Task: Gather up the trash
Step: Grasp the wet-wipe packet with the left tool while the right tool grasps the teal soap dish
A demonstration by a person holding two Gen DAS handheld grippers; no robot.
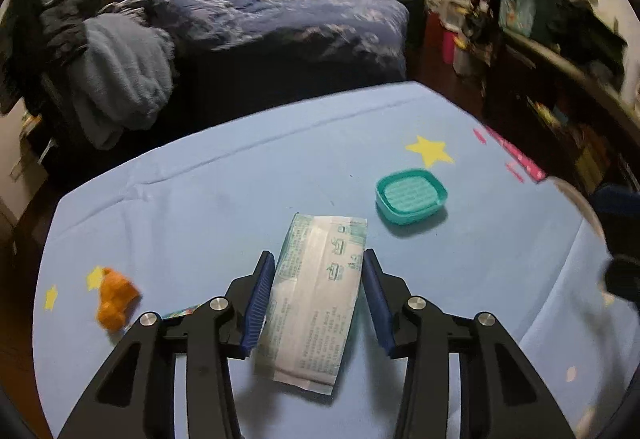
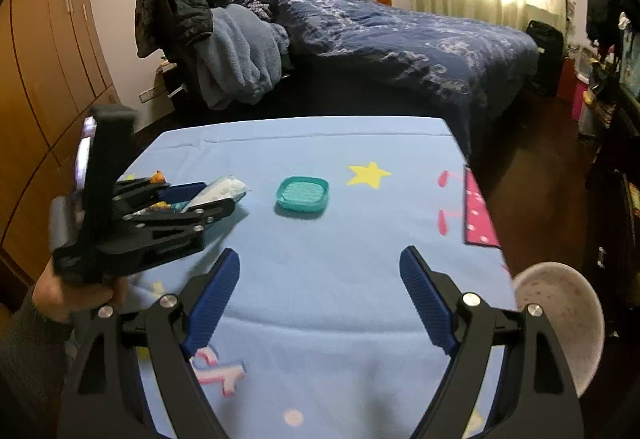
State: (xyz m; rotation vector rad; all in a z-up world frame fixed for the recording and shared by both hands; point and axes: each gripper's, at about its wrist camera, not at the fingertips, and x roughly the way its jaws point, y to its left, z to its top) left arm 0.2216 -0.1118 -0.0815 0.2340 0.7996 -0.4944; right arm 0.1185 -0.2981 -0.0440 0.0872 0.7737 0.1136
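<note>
My left gripper [image 1: 319, 261] is shut on a flat white-and-green printed wrapper [image 1: 316, 299], held between its blue pads above the blue tablecloth [image 1: 240, 191]. The right wrist view shows it too: the left gripper [image 2: 208, 195] at the table's left with the wrapper [image 2: 224, 190] sticking out. An orange crumpled scrap [image 1: 116, 297] lies on the cloth to the left. My right gripper [image 2: 320, 259] is open and empty over the table's near middle.
A teal soap dish [image 1: 411, 195] stands on the cloth to the right of the wrapper, also in the right wrist view [image 2: 303, 196]. A white round bin or bowl [image 2: 560, 315] sits off the table's right edge. A bed [image 2: 400, 39] lies beyond the table.
</note>
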